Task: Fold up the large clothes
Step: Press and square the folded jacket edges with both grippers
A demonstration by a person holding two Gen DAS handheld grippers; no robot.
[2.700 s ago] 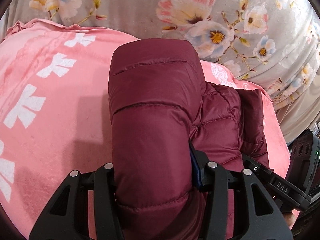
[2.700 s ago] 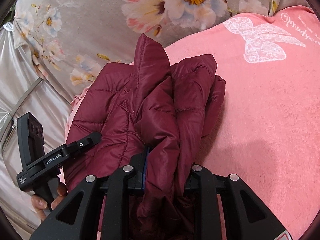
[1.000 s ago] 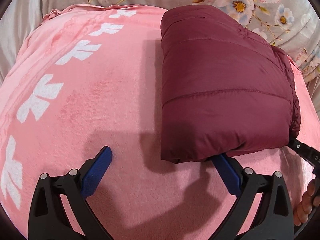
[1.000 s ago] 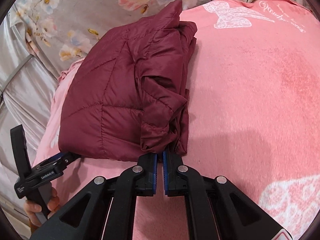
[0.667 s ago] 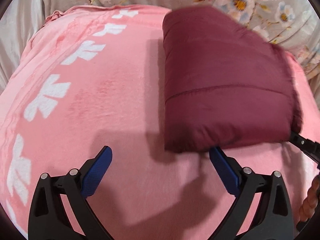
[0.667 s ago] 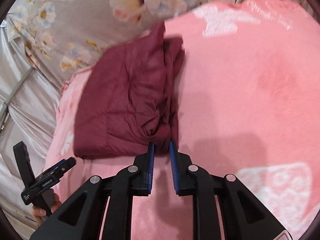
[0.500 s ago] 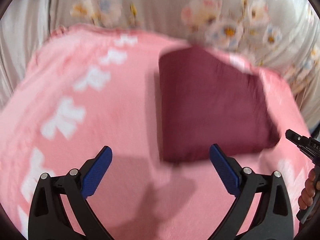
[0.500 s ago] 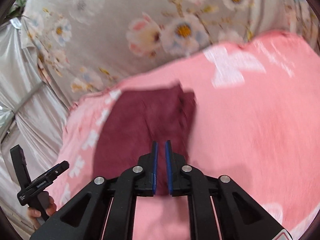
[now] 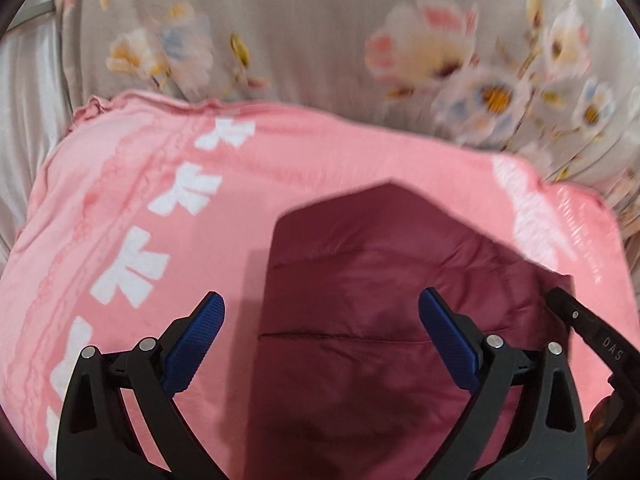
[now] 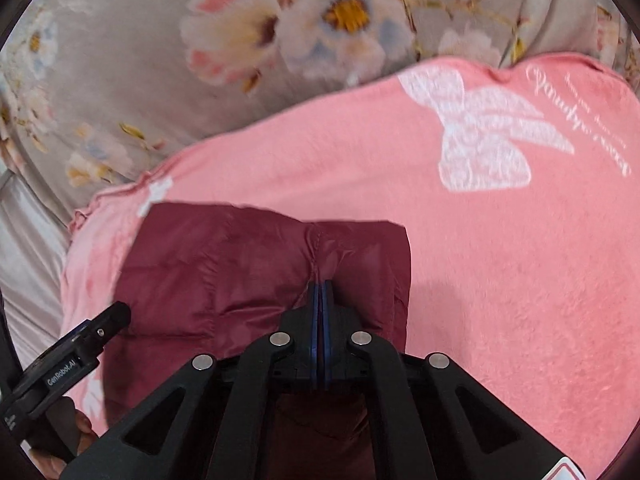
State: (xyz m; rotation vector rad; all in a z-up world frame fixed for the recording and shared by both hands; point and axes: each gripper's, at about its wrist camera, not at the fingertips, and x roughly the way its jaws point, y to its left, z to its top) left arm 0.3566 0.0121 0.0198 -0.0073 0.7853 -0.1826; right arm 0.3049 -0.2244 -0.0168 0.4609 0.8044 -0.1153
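Note:
A dark red puffer jacket lies folded into a compact block on a pink blanket. It also shows in the right wrist view. My left gripper is open wide above the jacket, with blue pads either side of it and nothing held. My right gripper has its pads together over the jacket's right part, by a seam; no cloth shows between them. The right gripper's tip shows at the left view's right edge, and the left gripper's tip at the right view's left edge.
The pink blanket has white bow prints and covers the surface. Behind it hangs a grey floral sheet, also in the right wrist view. Pale silvery fabric lies at the left.
Both grippers let go of the folded jacket, drew back and lifted, then came forward over it again. The left stayed open; the right closed empty.

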